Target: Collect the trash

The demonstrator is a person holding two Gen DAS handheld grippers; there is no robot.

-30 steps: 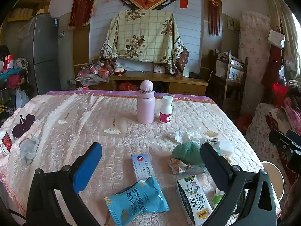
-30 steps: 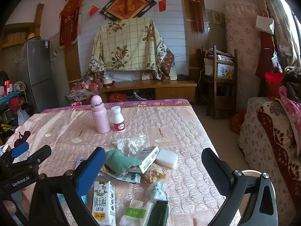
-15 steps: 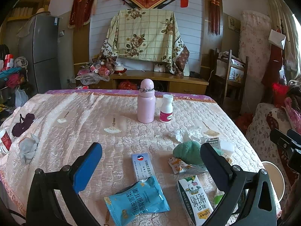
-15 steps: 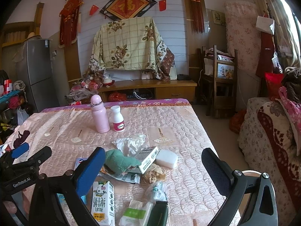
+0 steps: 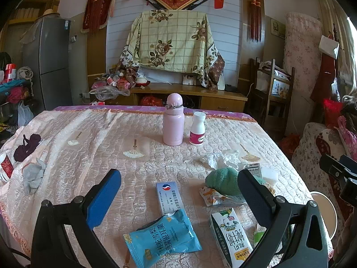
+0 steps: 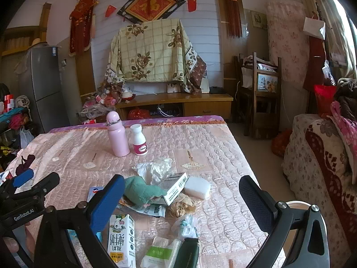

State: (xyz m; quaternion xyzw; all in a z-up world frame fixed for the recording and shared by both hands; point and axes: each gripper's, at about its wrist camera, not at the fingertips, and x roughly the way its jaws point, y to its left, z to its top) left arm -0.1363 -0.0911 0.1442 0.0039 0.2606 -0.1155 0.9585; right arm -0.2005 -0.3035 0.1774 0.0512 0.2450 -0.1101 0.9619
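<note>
The milk carton (image 5: pixel 229 234) runs off the near edge in the left wrist view, its base unseen. The right black fingers (image 5: pixel 256 198) cover part of the green cloth (image 5: pixel 223 181) and the small box (image 5: pixel 253 170) behind it. In the right wrist view the dark green packet (image 6: pixel 186 254) and the white-and-green pack (image 6: pixel 160 254) are cut off below. The round white bin (image 6: pixel 299 204) beside the table (image 6: pixel 212 143) is mostly hidden. Print on the flat white box (image 5: pixel 170 197) is too small to read.

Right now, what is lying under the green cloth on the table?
Under the green cloth a crumpled printed wrapper sticks out toward the front. A small box lies beside it, against its right side. Anything directly beneath the cloth is covered and cannot be seen.
</note>
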